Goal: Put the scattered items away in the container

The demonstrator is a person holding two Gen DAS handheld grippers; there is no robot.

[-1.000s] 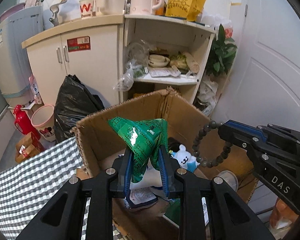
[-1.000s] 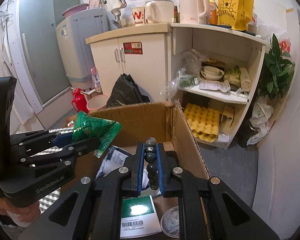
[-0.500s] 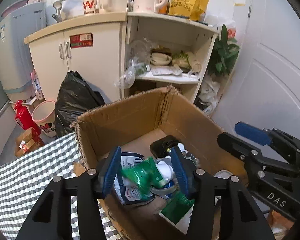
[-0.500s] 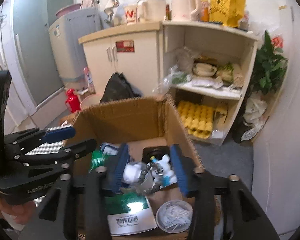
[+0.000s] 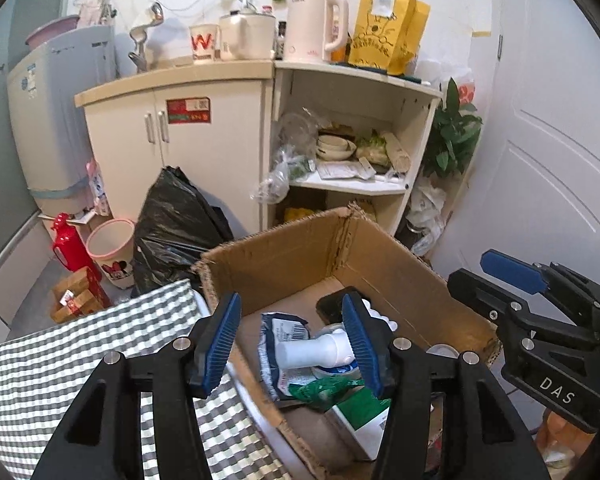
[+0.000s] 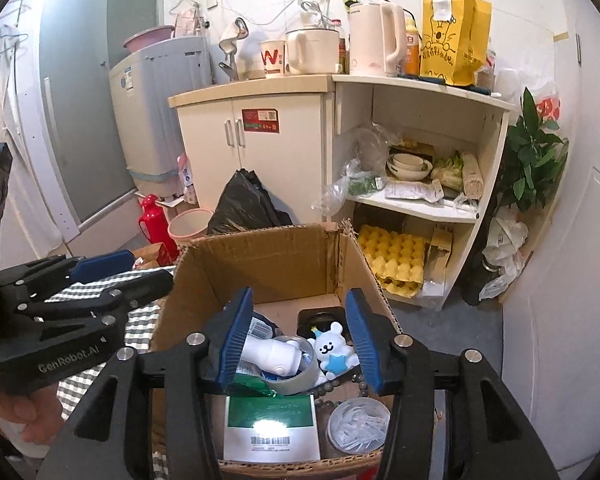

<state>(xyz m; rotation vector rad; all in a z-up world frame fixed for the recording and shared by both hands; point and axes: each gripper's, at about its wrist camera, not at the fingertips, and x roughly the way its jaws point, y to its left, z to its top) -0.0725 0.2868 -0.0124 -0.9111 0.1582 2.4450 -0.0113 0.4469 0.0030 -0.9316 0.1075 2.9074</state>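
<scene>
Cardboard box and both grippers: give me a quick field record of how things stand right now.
container: brown cardboard box, open at the top
left gripper: open, holding nothing, above the box
right gripper: open, holding nothing, above the box
crumpled green packet: lying in the box
dark bead string: lying in the box
also in box: white bear figure, white bottle, green-and-white carton
</scene>
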